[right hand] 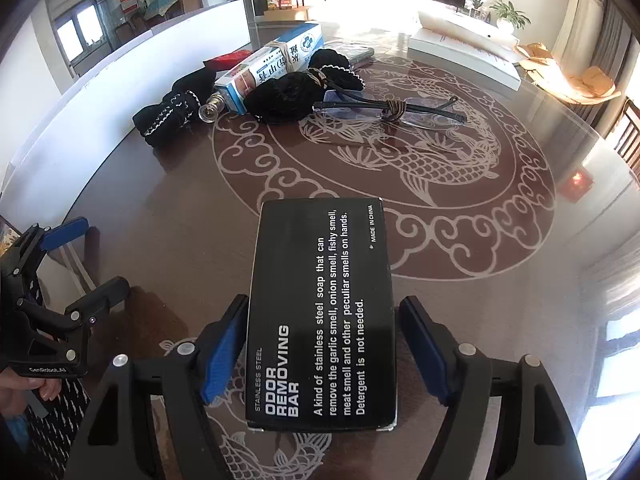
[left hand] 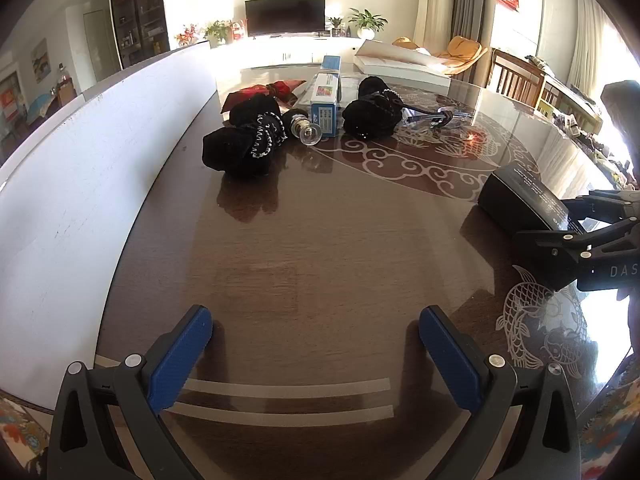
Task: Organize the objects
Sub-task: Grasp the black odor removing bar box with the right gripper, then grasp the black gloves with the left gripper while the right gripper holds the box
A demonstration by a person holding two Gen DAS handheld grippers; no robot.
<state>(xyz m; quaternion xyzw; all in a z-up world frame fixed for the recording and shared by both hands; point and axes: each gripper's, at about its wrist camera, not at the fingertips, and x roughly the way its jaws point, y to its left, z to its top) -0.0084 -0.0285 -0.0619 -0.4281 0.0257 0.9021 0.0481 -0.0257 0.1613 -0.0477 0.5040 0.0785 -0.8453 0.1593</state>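
The black cardboard soap box (right hand: 322,312) lies between the right gripper (right hand: 322,354) fingers, the left pad touching it, a small gap at the right; the left gripper (left hand: 316,354) stands wide apart, holding nothing.

- The table (left hand: 320,240) is dark wood grain under a glossy, mirror-like top with pale etched fish and cloud patterns.
- The black box (right hand: 324,312) looks like matt card with white print.
- The gripper pads (left hand: 180,360) are blue, finely textured (rubber or plastic, hard to tell), on matt black plastic arms with small shiny metal pins.
- The two black bundles (left hand: 244,140) are soft, dull cloth with pale stitched trim.
- The blue and white carton (right hand: 272,68) is smooth printed card.
- The eyeglasses (right hand: 388,110) have clear glossy lenses.
- The small bulb (left hand: 306,130) is clear and shiny.
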